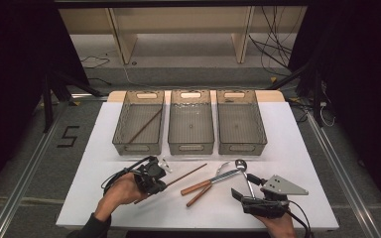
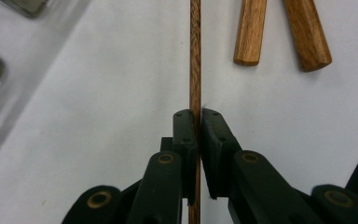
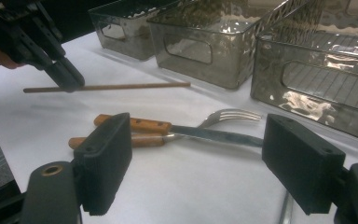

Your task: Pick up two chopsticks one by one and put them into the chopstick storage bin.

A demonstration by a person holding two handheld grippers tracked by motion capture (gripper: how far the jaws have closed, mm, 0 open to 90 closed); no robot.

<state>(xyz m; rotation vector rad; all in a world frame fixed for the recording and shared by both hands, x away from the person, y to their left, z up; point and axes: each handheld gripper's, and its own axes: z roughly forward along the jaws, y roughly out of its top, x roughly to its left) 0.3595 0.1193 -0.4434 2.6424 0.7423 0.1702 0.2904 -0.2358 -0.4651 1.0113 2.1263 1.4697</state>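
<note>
A thin brown wooden chopstick [image 1: 186, 174] [image 2: 195, 56] [image 3: 121, 86] runs between the jaws of my left gripper [image 1: 161, 185] [image 2: 198, 114] [image 3: 68, 80], which is shut on it near its lower end. In the right gripper view the stick casts a shadow on the white sheet below it. A knife [image 1: 218, 177] [image 3: 214, 135] and a fork [image 1: 222, 167] [image 3: 230, 114], both with wooden handles [image 2: 249, 32], lie crossed in the middle. A metal spoon [image 1: 241, 164] lies by my right gripper [image 1: 245, 186] [image 3: 198, 158], which stands open and holds nothing.
Three clear plastic trays stand side by side at the back: left [image 1: 137, 147], middle [image 1: 191, 147], right [image 1: 242, 147]. A second chopstick [image 1: 146, 124] lies in the left tray. A small shiny object [image 1: 165, 162] sits beside my left gripper. The white table [image 1: 302, 163] drops off at each side.
</note>
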